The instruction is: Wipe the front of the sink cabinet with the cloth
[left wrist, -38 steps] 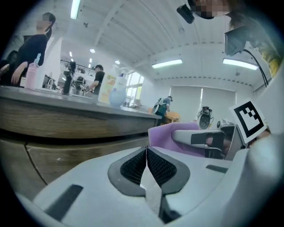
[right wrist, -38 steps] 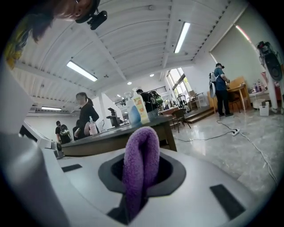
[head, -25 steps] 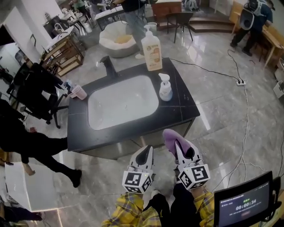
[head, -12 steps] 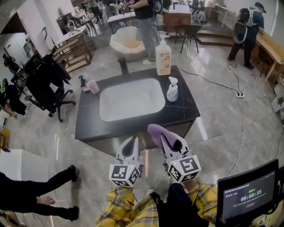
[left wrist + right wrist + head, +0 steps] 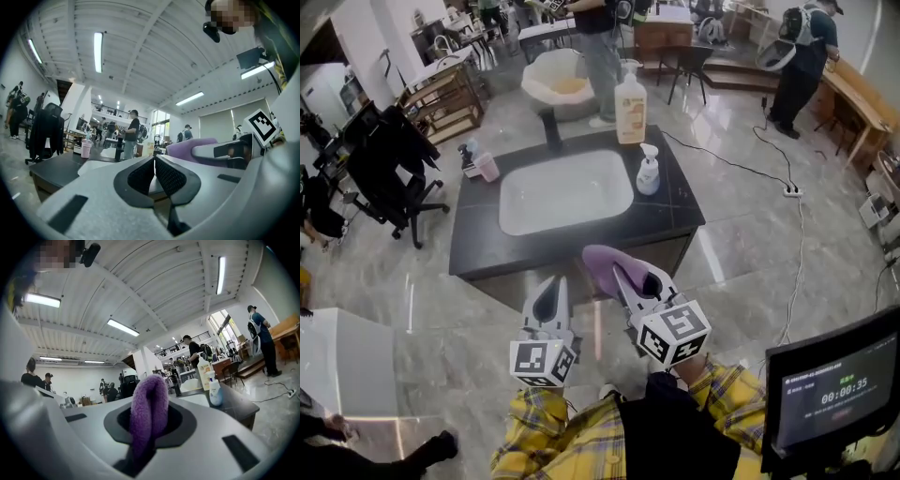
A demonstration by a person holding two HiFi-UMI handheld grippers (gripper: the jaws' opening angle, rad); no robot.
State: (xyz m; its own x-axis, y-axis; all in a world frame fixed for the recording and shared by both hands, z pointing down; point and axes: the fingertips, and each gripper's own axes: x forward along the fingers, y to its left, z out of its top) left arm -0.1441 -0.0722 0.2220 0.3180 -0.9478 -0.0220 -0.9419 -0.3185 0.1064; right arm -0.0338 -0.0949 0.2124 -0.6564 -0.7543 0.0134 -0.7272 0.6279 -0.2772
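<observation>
A sink cabinet with a dark counter and a white basin stands in front of me. My right gripper is shut on a purple cloth, which hangs just before the cabinet's front edge; the same purple cloth is folded between its jaws in the right gripper view. My left gripper is shut with nothing in it, lower and left of the cloth, short of the cabinet front. In the left gripper view its pads meet, and the cloth shows to the right.
On the counter stand a large soap bottle, a small pump bottle, a black tap and a pink cup. A power cord crosses the floor at right. A monitor is near my right. An office chair stands at left.
My view has shifted, and the cabinet now sits a little higher and further left in it. Both grippers stay shut, low before the cabinet front, the right one still holding the cloth.
</observation>
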